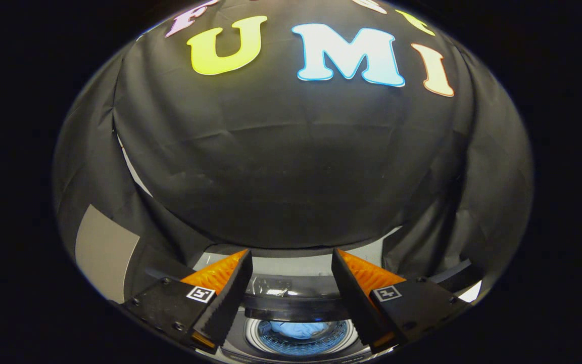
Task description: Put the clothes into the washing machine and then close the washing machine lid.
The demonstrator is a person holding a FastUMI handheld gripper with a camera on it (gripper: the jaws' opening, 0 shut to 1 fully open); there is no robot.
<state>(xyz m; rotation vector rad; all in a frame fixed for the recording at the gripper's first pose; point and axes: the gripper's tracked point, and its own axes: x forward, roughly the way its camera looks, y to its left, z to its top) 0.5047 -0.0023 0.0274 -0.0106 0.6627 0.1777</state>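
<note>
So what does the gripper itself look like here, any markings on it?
The gripper has two wedge-shaped fingers tapering forward, with ridged, toothed inner faces. Each finger sits on a dark block with bolt heads, and each block carries a small square black-and-white tag. The fingers stand apart, open.

The washing machine [298, 308] sits low between the fingers of the gripper [291, 303], and most of its body is cut off; just its top, the drum mouth and a strip of the raised lid [296, 303] can be made out. The fingers, spread apart with nothing between them, cover both sides of its top. The clothes [298, 328] are a small pale blue bundle in the drum, too small to tell what garment they are or how many.
</note>
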